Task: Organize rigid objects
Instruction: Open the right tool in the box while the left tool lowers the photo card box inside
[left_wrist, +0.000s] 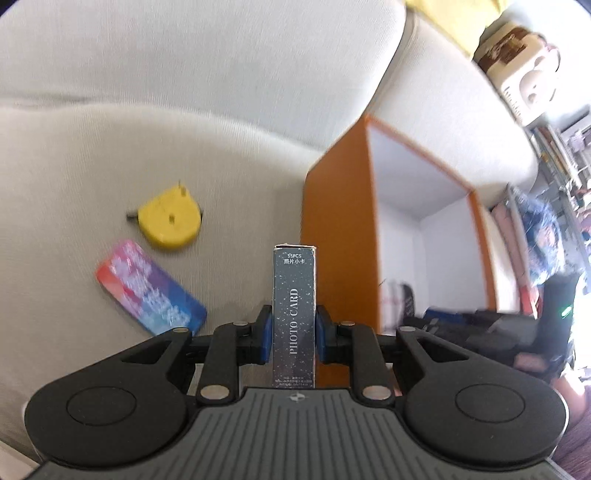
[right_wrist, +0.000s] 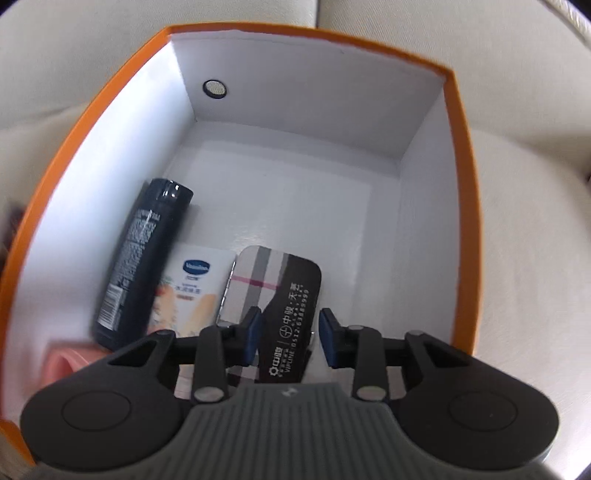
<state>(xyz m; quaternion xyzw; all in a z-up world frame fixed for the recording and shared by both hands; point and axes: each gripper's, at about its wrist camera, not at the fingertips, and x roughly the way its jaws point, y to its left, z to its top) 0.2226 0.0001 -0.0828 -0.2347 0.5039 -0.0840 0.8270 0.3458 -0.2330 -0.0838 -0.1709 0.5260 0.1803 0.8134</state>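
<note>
My left gripper (left_wrist: 294, 334) is shut on a dark speckled "PHOTO CARD" box (left_wrist: 294, 295), held upright above the sofa beside the orange box (left_wrist: 338, 206). A yellow tape measure (left_wrist: 170, 218) and a colourful flat card case (left_wrist: 149, 288) lie on the cushion to the left. My right gripper (right_wrist: 290, 338) is open over the inside of the orange box (right_wrist: 460, 177), just above a plaid tin with a black label (right_wrist: 275, 291). A black tube (right_wrist: 142, 258), a Vaseline packet (right_wrist: 190, 291) and a pink item (right_wrist: 68, 363) lie in the box too.
The orange box has white inner walls and stands on a beige sofa (left_wrist: 184, 74). A toy-like white appliance (left_wrist: 524, 81) sits on the sofa arm at the right. A cluttered room shows at the far right.
</note>
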